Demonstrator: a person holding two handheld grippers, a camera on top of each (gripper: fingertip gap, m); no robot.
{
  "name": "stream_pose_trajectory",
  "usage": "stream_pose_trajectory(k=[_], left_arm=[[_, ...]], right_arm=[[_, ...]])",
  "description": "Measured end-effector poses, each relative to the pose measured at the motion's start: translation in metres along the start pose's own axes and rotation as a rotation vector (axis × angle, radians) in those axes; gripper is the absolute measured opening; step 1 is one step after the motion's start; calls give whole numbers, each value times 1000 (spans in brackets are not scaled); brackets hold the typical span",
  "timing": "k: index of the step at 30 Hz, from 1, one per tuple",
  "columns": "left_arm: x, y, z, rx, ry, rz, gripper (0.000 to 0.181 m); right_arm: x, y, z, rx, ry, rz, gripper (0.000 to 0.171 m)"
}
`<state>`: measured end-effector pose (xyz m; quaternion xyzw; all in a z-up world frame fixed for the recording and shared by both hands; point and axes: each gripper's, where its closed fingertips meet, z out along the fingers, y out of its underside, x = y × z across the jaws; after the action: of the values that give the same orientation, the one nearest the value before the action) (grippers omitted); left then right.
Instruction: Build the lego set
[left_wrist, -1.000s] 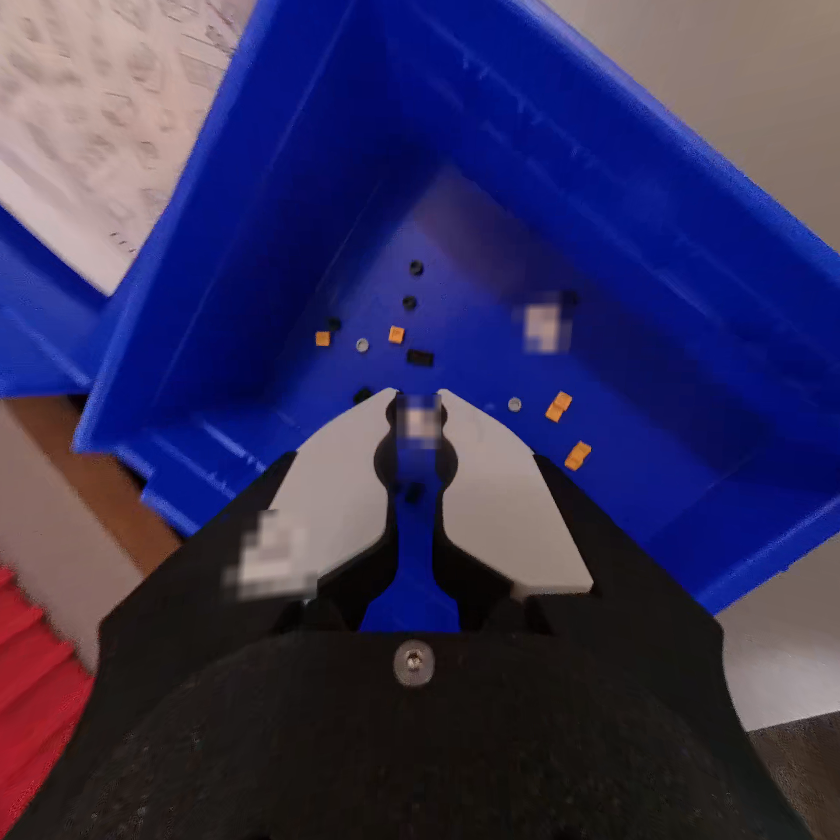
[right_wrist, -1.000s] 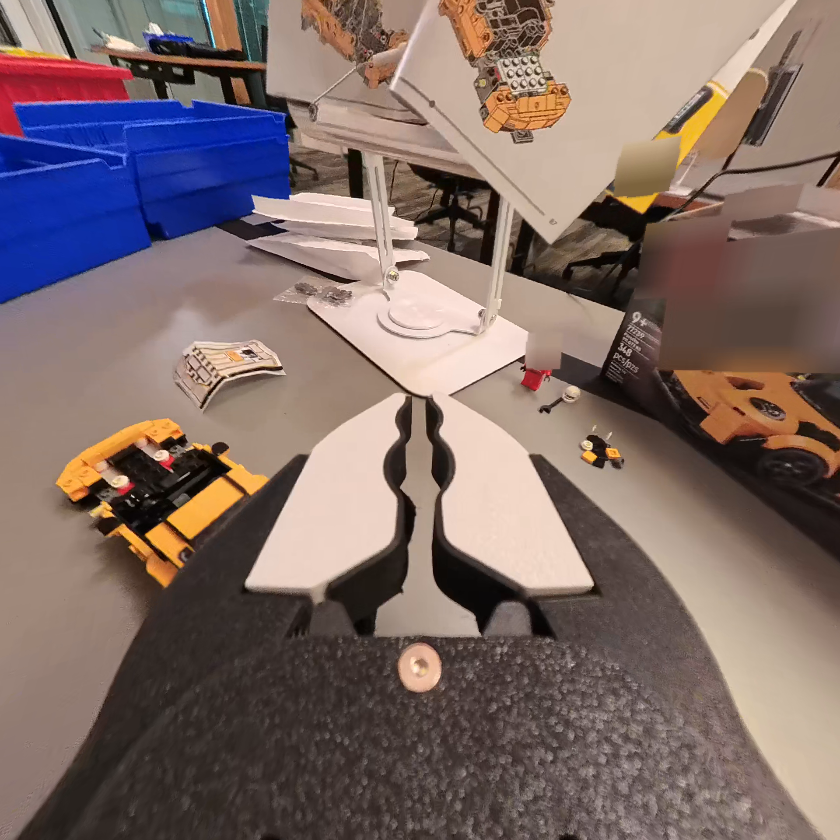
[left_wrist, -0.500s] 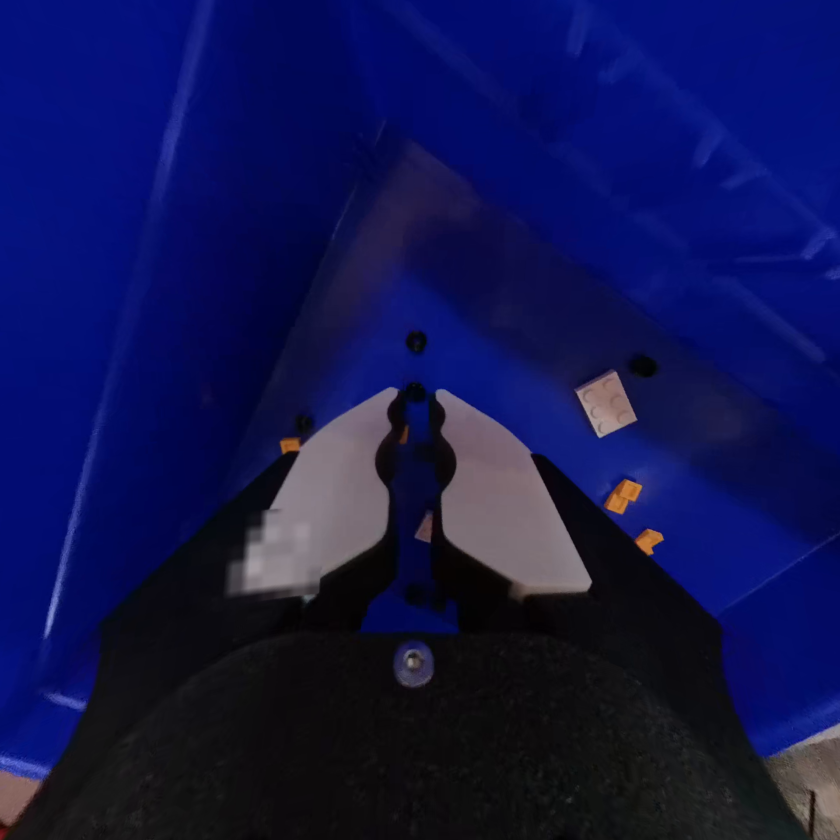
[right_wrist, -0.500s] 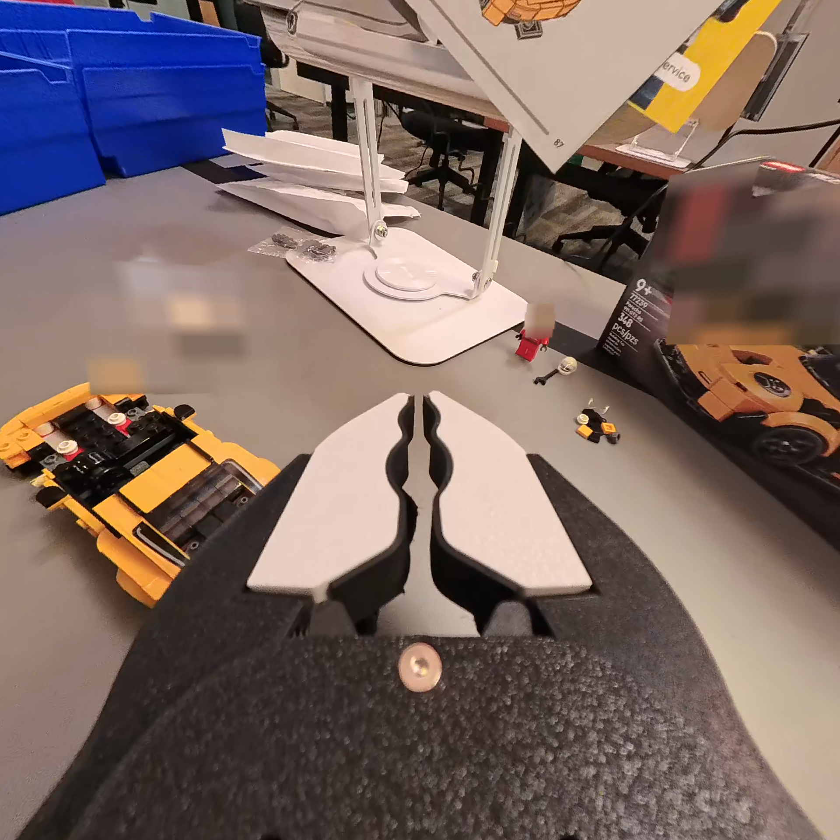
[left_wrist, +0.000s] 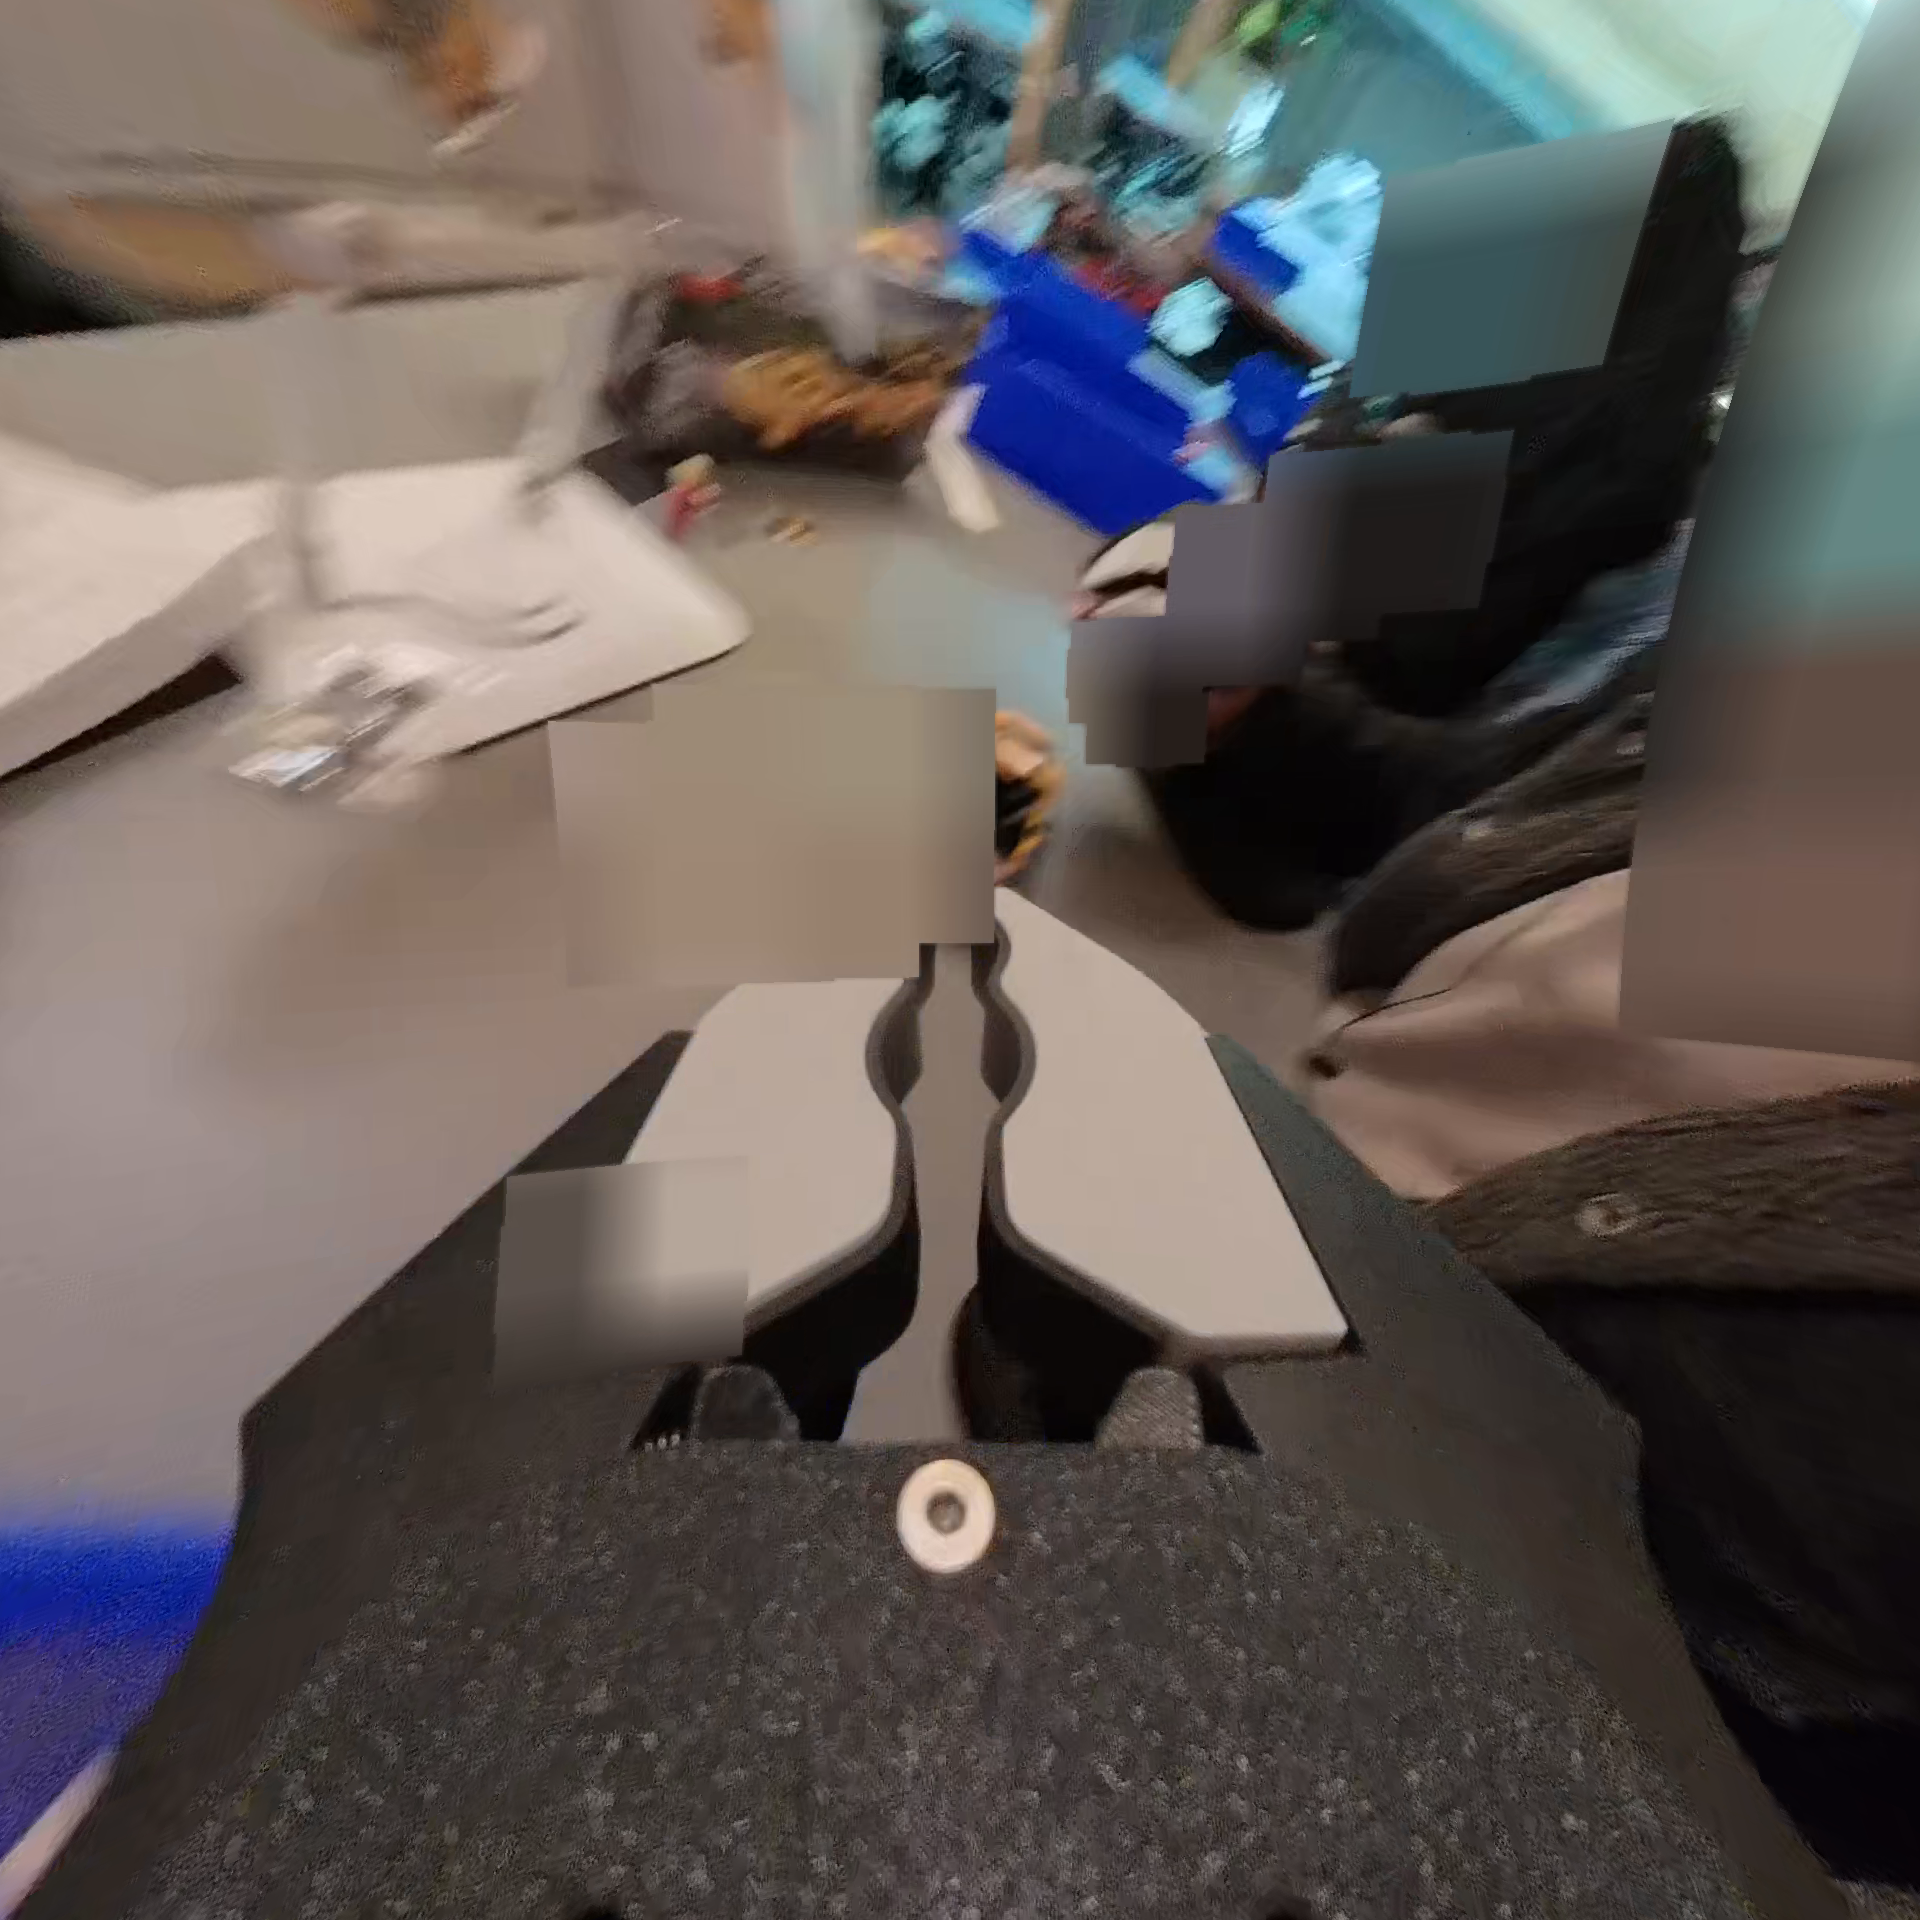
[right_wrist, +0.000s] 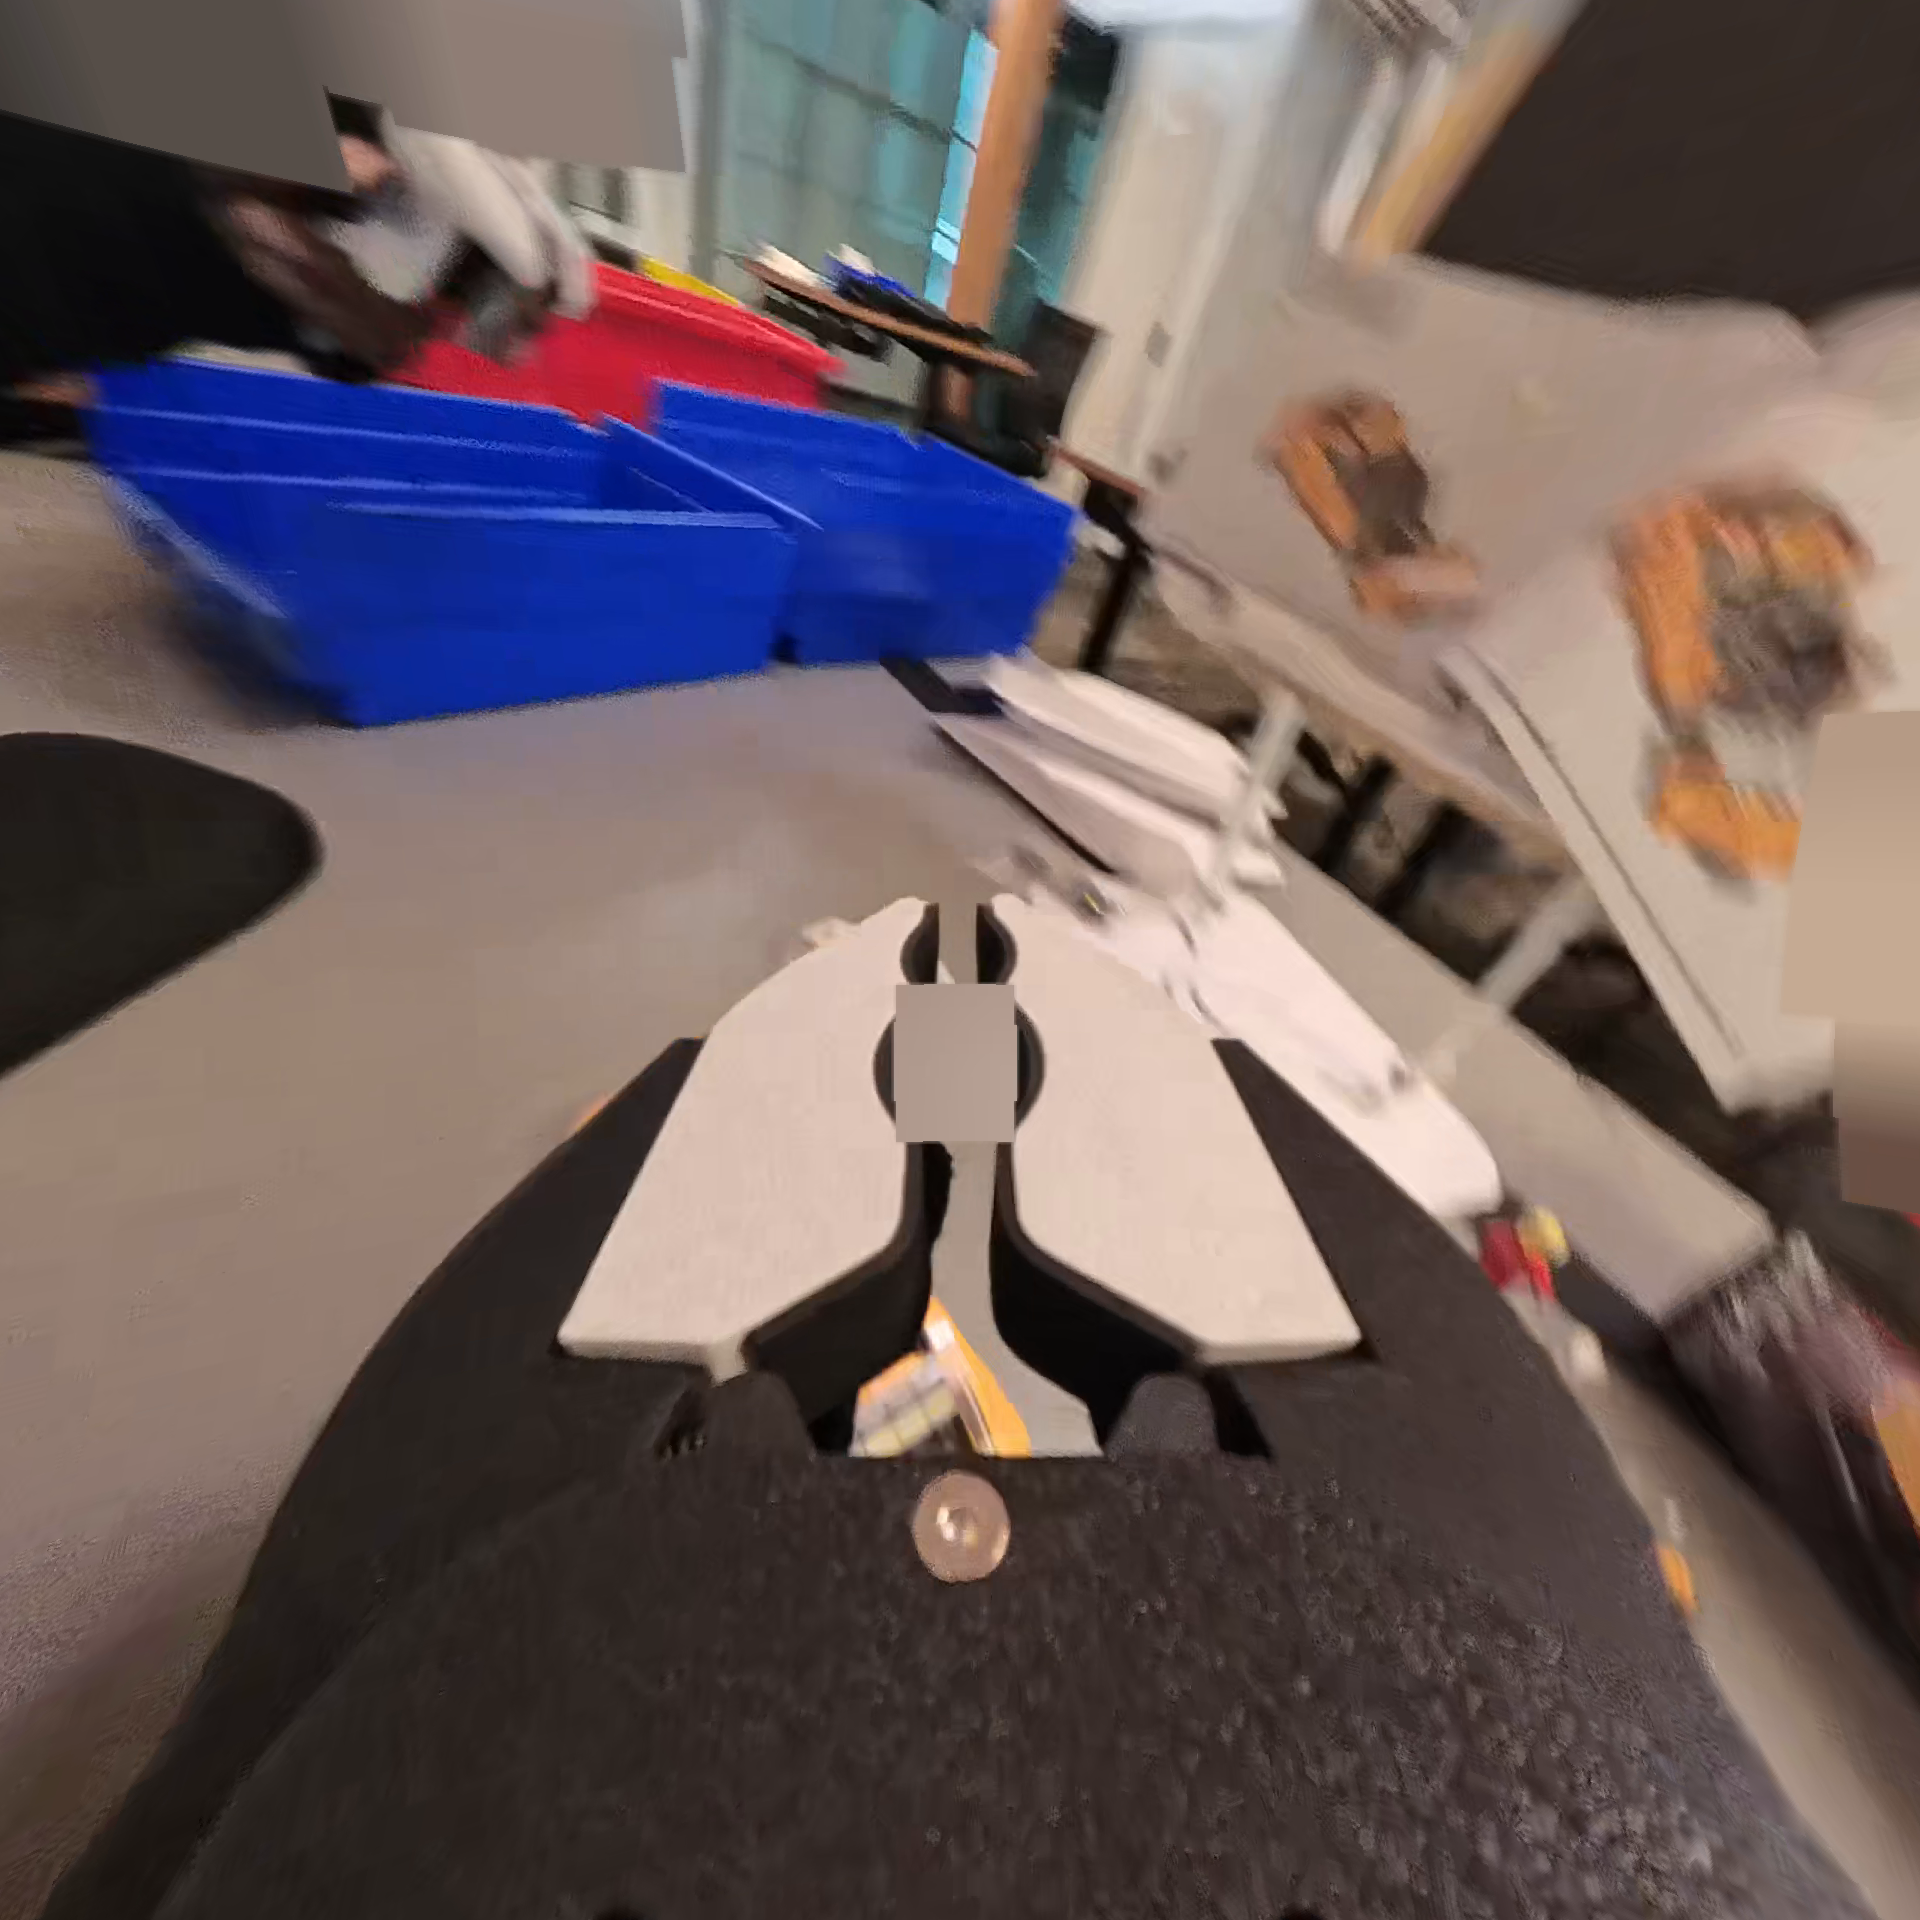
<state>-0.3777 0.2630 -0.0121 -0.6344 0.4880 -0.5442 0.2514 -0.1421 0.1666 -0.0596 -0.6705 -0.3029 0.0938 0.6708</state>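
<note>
Both views are motion-blurred. My left gripper (left_wrist: 958, 961) is over the grey table (left_wrist: 260, 1039). Its jaws stand a narrow gap apart, and a patch covers the tips, so any held piece is hidden. An orange and black bit of the yellow lego car (left_wrist: 1023, 790) shows just beyond it. My right gripper (right_wrist: 958, 920) is shut and empty, low over the table. The car (right_wrist: 914, 1403) shows under it through the gap at the finger bases. The black rounded body (right_wrist: 125, 862) at the left edge looks like the other gripper.
Blue bins (right_wrist: 520, 561) and a red bin (right_wrist: 665, 332) stand at the back left, with a gloved hand (right_wrist: 468, 239) above them. The instruction booklet (right_wrist: 1558, 582) sits on a white stand (right_wrist: 1299, 1039) to the right. A red minifigure (right_wrist: 1512, 1252) stands near it. A sleeve (left_wrist: 1714, 1195) lies on the right. There is about 25 cm between the tips of the two grippers. Measured from the fingertips, the red minifigure (right_wrist: 1512, 1252) is 30 cm or so from the right gripper and 45 cm from the left.
My left gripper has come up out of the blue bin and swung over the table towards the car. My right gripper has moved left over the car and now faces the bins.
</note>
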Motion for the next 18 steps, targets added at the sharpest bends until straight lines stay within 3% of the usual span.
stream_pose_trajectory(k=[3,7,11,18], left_arm=[[70,-16,46,136,289,-48,7],[120,-15,98,214,569,-162,6],[137,-6,132,214,667,-219,6],[148,0,156,173,725,-280,6]], right_arm=[[-48,-58,15,122,-139,-167,11],[-92,-112,19,235,-250,-382,12],[-101,-114,15,195,-287,-517,12],[-98,-96,4,117,-292,-548,13]])
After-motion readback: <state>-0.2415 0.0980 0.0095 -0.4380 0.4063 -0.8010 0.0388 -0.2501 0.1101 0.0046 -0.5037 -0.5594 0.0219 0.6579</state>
